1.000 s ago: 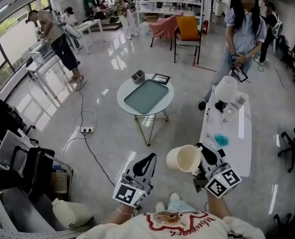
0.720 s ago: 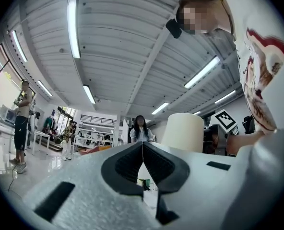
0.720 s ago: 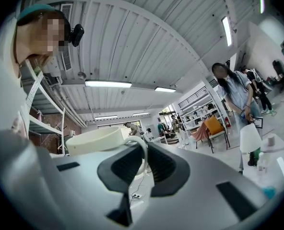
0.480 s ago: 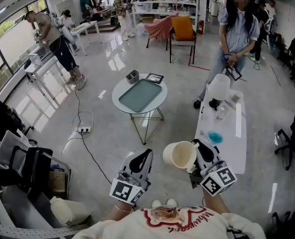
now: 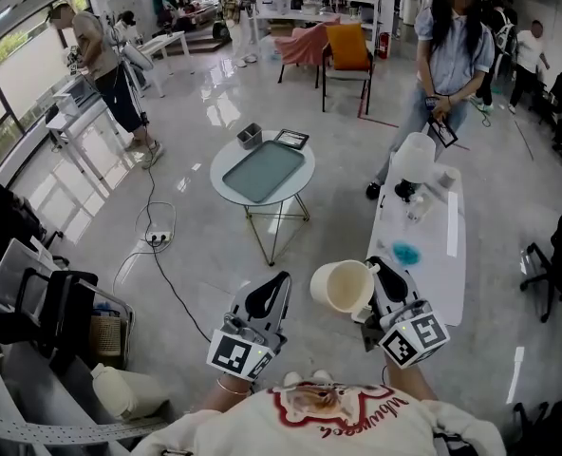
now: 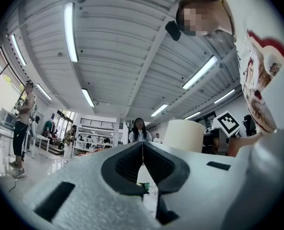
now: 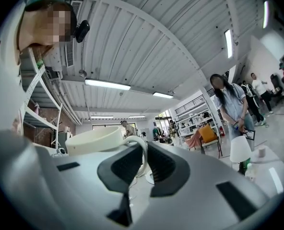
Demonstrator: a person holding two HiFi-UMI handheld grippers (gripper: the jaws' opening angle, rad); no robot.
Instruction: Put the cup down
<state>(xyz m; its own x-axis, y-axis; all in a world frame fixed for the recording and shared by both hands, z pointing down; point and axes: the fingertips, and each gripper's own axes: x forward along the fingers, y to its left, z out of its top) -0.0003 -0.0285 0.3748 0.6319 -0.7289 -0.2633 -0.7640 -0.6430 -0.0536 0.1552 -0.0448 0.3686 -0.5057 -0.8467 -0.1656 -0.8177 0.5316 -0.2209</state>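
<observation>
A cream cup (image 5: pixel 342 286) hangs in the air in front of me, tipped on its side with the mouth facing left. My right gripper (image 5: pixel 378 283) is shut on its handle. In the right gripper view the cup (image 7: pixel 95 140) sits left of the jaws and the looped handle (image 7: pixel 141 152) is pinched between them, at the right gripper (image 7: pixel 143 151). My left gripper (image 5: pixel 273 291) is shut and holds nothing, a little left of the cup. The left gripper view shows the left gripper (image 6: pixel 142 150) with its jaws pressed together and the cup (image 6: pixel 184 135) to their right.
A long white table (image 5: pixel 457 255) stands at the right with a white lamp (image 5: pixel 414 158), a bottle and a blue object (image 5: pixel 405 253). A round table (image 5: pixel 228 160) with a teal tray is ahead. A person (image 5: pixel 449 55) stands beyond. Cables (image 5: pixel 158 238) lie on the floor.
Both grippers and the cup have drifted slightly left and up in the head view. The grip on the handle is unchanged.
</observation>
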